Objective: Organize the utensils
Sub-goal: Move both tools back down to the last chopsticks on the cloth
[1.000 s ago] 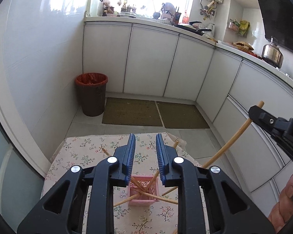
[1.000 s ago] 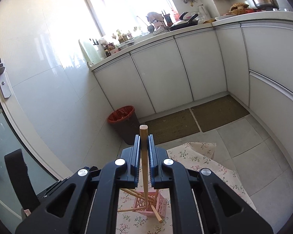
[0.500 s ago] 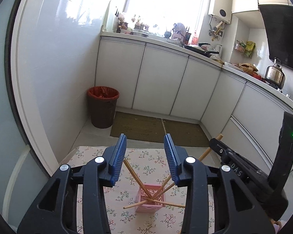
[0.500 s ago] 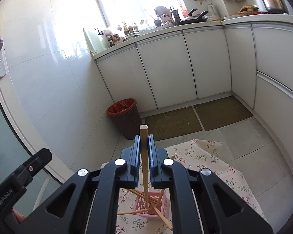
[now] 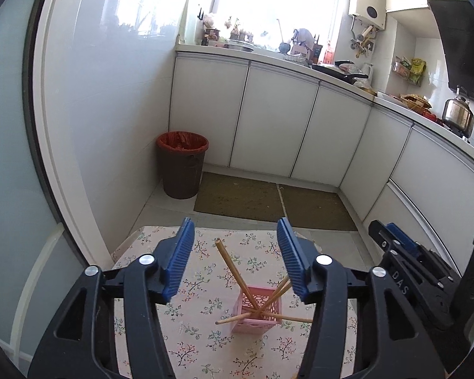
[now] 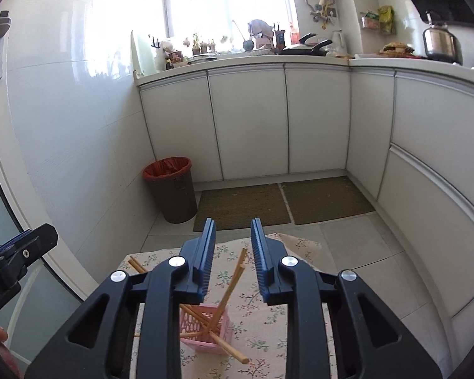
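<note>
Both grippers — left gripper and right gripper — hang parted and empty above the pink basket. Its chopsticks splay loosely; one nudge could tip the light basket over.

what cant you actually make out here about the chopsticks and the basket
- Left wrist view: the left gripper covers part of the chopsticks leaning out of the pink basket, so their count is uncertain.
- Right wrist view: the right gripper hides the basket's left side.
- Both views: the basket's inside and the chopsticks' lower ends are hidden.
</note>
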